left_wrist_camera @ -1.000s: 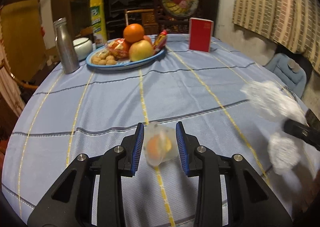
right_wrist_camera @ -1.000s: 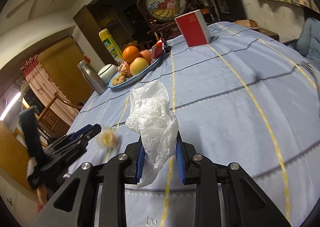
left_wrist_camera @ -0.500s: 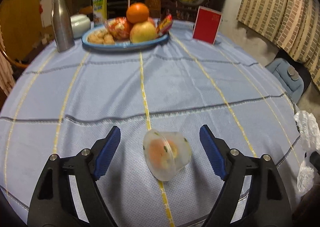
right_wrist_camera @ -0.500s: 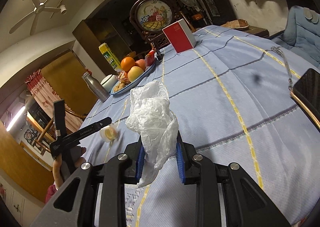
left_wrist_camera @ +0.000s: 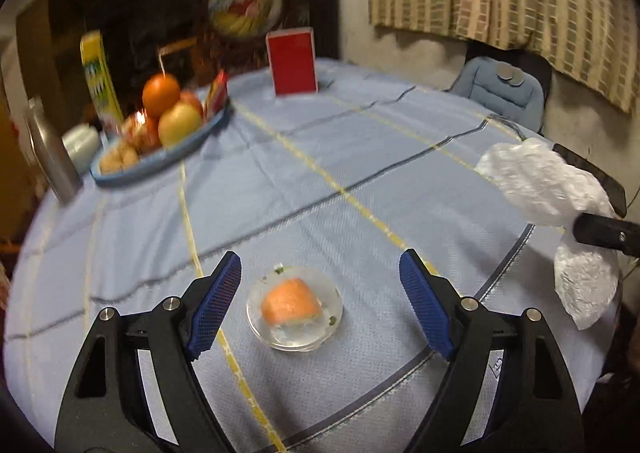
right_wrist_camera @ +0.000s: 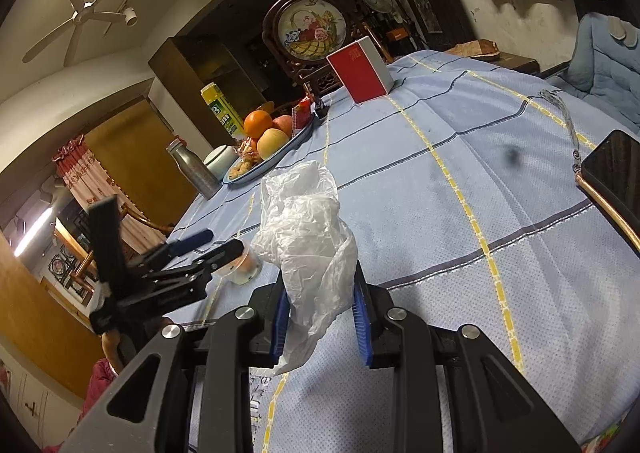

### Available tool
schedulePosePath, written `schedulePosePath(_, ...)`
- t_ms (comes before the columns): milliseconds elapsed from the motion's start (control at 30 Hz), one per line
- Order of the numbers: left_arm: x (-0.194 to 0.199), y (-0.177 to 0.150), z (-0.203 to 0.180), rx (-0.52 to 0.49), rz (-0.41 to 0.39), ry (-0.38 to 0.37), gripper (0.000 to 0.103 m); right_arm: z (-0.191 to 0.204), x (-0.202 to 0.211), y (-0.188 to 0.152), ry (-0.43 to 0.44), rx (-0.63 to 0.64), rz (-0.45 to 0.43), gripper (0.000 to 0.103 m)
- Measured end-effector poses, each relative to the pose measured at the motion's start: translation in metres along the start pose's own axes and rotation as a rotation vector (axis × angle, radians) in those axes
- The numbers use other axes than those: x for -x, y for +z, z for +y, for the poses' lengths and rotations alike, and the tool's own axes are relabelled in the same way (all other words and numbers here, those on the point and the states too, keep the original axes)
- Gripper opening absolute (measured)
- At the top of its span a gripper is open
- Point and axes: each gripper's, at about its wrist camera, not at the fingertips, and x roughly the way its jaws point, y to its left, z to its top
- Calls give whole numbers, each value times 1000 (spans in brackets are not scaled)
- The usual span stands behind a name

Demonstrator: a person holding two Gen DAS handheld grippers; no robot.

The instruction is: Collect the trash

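Plastic cup (left_wrist_camera: 295, 308) lies near table edge (left_wrist_camera: 400, 373) between spread left tongs (left_wrist_camera: 320, 305)

Little can be read. On the tall yellow canister (right_wrist_camera: 221, 108), at about ten o'clock of the fruit plate (right_wrist_camera: 280, 157) in the right wrist view, a large letter "B" is seen above smaller letters too small to be made out. Gold characters are printed on the red box (right_wrist_camera: 359, 72) but stay illegible.
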Motion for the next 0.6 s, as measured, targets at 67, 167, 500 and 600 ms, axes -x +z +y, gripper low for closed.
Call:
schedulePosePath(67, -2, 0, 4, 15, 5, 21, 80, 2, 0, 0, 0, 4, -1, 29)
schedulePosePath(167, -11, 1, 15, 72, 52, 20, 82, 5, 2, 0, -3, 16, -6, 29)
schedulePosePath(500, -42, -6, 30, 163, 225, -49, 89, 10, 7, -4, -33, 58, -12, 30)
schedulePosePath(600, -51, -10, 38, 219, 279, -62, 80, 8, 7, -6, -36, 58, -8, 30)
